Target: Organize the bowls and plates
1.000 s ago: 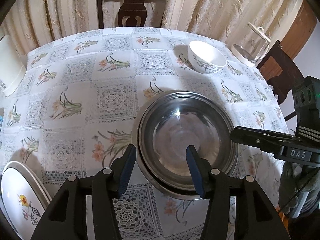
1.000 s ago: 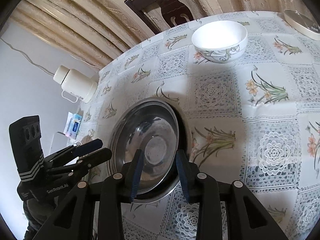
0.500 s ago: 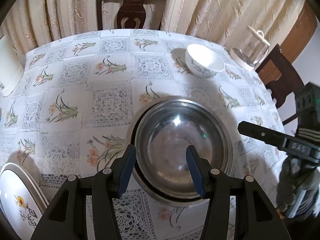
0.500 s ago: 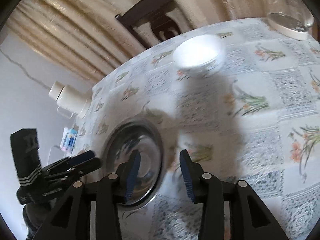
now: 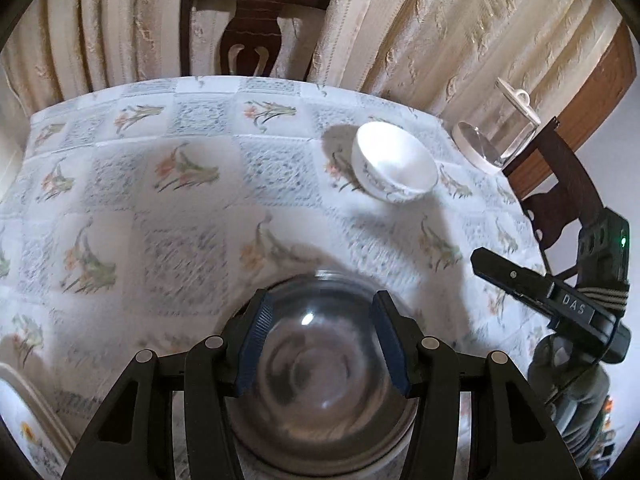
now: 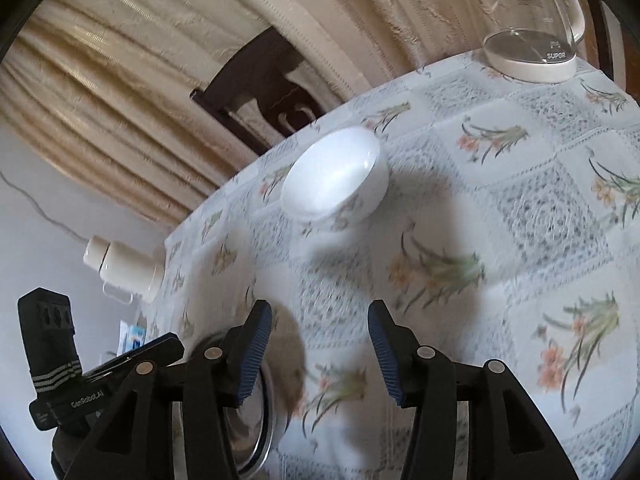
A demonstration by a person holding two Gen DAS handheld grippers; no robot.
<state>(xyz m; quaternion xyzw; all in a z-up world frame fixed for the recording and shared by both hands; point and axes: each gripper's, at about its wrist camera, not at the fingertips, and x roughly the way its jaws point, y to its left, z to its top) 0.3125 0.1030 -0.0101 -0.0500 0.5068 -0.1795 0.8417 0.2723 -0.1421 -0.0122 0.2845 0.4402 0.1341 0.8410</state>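
Sitting empty on the table (image 5: 192, 208), the steel bowl (image 5: 320, 376) lies under the left tongs (image 5: 322, 344), whose fingers are spread and grip nothing. Beyond the steel bowl stands an empty white bowl (image 6: 336, 174). The right tongs (image 6: 320, 354) also gape, holding nothing, beside the steel bowl's rim

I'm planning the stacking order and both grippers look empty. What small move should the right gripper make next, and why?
Probably ease the open right gripper forward toward the white bowl. The bowl sits alone and upright ahead of it, and the steel bowls lie nearer, under the open left gripper, as a likely place to stack it.
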